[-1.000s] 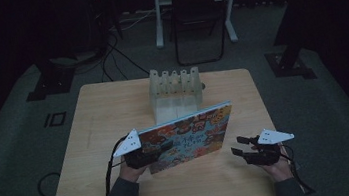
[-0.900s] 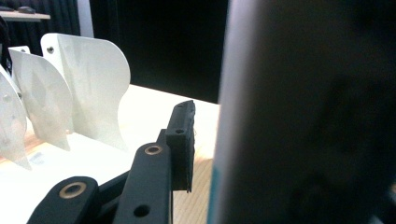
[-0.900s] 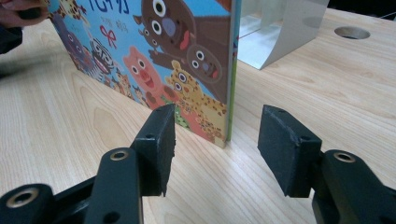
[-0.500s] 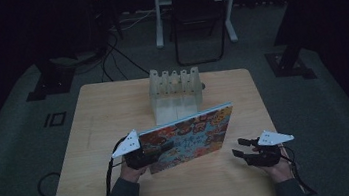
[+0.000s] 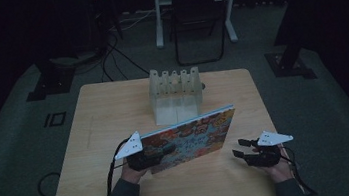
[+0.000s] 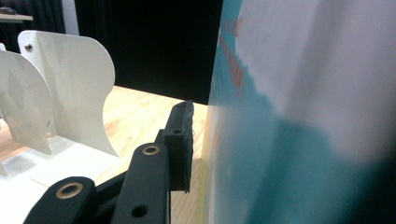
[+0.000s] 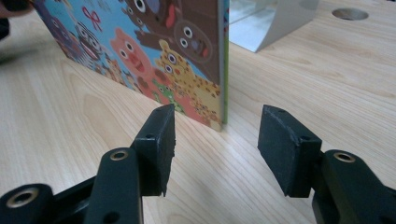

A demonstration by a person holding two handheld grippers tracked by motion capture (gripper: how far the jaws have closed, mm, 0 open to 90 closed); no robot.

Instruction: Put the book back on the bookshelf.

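A picture book (image 5: 192, 136) with cartoon animals on its cover stands on its lower edge on the wooden table (image 5: 103, 111), leaning back. My left gripper (image 5: 161, 152) has the book's left end between its jaws, which have just been opening. In the left gripper view its visible pad (image 6: 181, 140) stands a little off the book's pale back cover (image 6: 303, 116), and the other jaw is hidden behind the book. My right gripper (image 5: 239, 148) rests open on the table just right of the book. Its jaws (image 7: 215, 144) are level with the book's (image 7: 154, 42) near corner, with nothing between them.
A white rack (image 5: 174, 95) of upright dividers stands behind the book at mid-table; its curved dividers (image 6: 70, 84) show close by in the left gripper view. A round hole (image 7: 349, 13) is in the tabletop beyond the rack. A chair (image 5: 198, 19) stands past the table.
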